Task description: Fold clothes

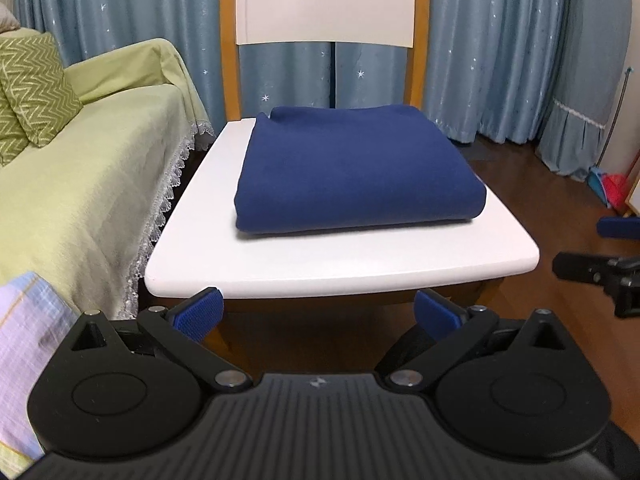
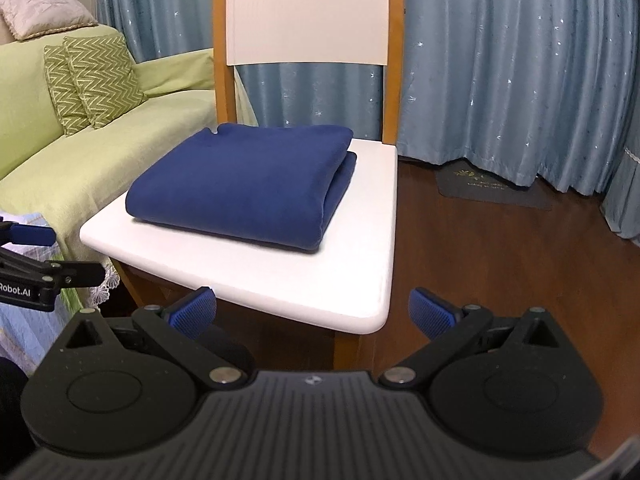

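On the left, a sofa covered with a light green cloth (image 1: 80, 168) is seen, with green zigzag-patterned cushions (image 1: 36, 88) on it. At the lower left corner, a piece of pale checked fabric in lilac and blue (image 1: 28, 352) is visible; it cannot be told whether it is another garment to be folded.

In the middle, a dark blue garment of soft knitted cloth (image 1: 356, 172) is laid on the white seat of a wooden chair (image 1: 340, 268), towards the back of the seat and a little to its right side. It is already folded into a thick, flat rectangle. The front edge is a smooth, rounded fold, and in the right wrist view the layers are seen stacked at the right side (image 2: 340, 184), with the lower layer showing slightly. The surface is nearly without wrinkles. The folding of this piece is judged to be finished, or almost finished; perhaps only a small straightening is left.

The left gripper (image 1: 318, 312) is held before the chair's front edge, its fingers spread wide and nothing held. The right gripper (image 2: 312, 312) is held further right, near the seat's corner, fingers likewise spread wide and empty.
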A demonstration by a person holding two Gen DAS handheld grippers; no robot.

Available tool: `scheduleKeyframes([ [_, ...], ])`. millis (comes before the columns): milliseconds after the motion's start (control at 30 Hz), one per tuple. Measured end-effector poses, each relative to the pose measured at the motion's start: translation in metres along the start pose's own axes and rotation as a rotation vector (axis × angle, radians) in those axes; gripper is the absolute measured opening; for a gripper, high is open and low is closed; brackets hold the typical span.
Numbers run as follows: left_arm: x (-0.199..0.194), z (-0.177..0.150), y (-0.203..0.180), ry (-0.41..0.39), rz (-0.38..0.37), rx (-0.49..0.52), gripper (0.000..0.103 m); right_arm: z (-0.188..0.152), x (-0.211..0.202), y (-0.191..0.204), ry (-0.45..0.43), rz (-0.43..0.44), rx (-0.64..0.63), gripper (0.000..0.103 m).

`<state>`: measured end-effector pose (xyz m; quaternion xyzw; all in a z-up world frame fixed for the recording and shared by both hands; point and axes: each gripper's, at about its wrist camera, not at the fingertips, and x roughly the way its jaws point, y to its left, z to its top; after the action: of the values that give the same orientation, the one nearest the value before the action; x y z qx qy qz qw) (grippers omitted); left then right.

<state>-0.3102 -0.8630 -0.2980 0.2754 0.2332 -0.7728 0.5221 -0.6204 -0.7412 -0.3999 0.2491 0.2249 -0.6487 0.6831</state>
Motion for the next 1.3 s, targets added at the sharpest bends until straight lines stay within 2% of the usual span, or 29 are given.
scheduleKeyframes([
  [467,0.001,0.004,0.001,0.004,-0.015,-0.006,0.102,0.009,-0.005,0.011,-0.015,0.024,-0.023,0.102],
  [800,-0.004,0.003,-0.004,-0.001,0.032,0.049,0.102,0.012,-0.005,0.01,-0.01,0.004,0.001,0.102],
  [1100,-0.003,0.006,0.002,0.027,0.04,0.024,0.102,0.012,0.0,0.018,0.014,-0.013,0.026,0.102],
  [1300,-0.005,0.007,0.003,0.018,0.047,0.032,0.102,0.011,0.004,0.026,0.034,-0.03,0.021,0.102],
])
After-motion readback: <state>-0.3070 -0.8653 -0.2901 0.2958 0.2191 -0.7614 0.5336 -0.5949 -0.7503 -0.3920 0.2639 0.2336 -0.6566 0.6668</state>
